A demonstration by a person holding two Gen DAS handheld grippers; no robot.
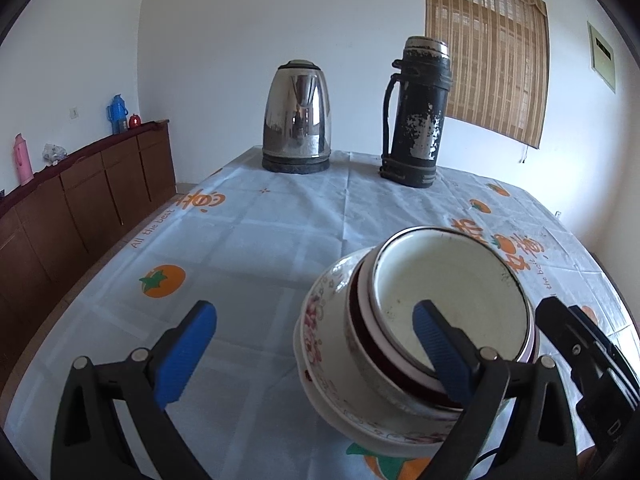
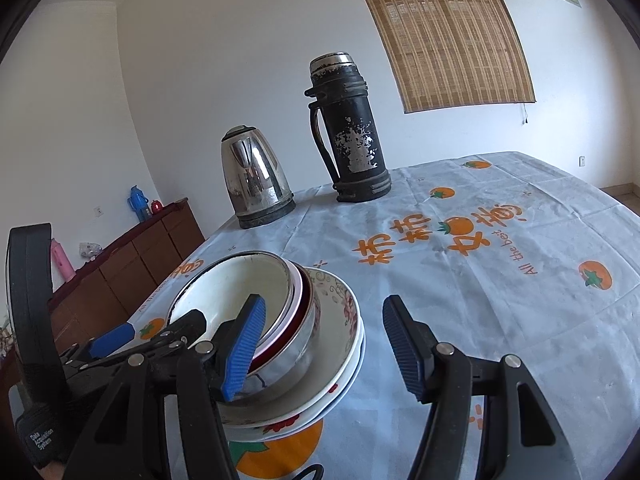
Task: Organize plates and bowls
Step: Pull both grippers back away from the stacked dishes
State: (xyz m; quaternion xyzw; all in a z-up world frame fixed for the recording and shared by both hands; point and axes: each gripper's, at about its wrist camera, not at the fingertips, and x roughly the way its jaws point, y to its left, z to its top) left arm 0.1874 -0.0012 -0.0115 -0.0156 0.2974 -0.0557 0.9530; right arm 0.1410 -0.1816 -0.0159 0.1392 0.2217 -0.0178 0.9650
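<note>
Bowls (image 2: 248, 292) nested on plates (image 2: 344, 344) are sitting on the tabletop (image 2: 460, 292) between both tools, each gaping empty: the right gripper (image 2: 322, 344) is straddling the stack's right rim, the left gripper (image 1: 316, 348) its left wall.

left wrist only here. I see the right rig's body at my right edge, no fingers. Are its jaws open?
Observer: Open. In the right wrist view the right gripper has its left pad lying across the near rim of the top bowl. I cannot tell whether it touches.
Operator: And its right pad, is it on the plates?
Observer: No. The right pad hangs over the tablecloth, and a strip of cloth shows between it and the rim of the floral plate.
</note>
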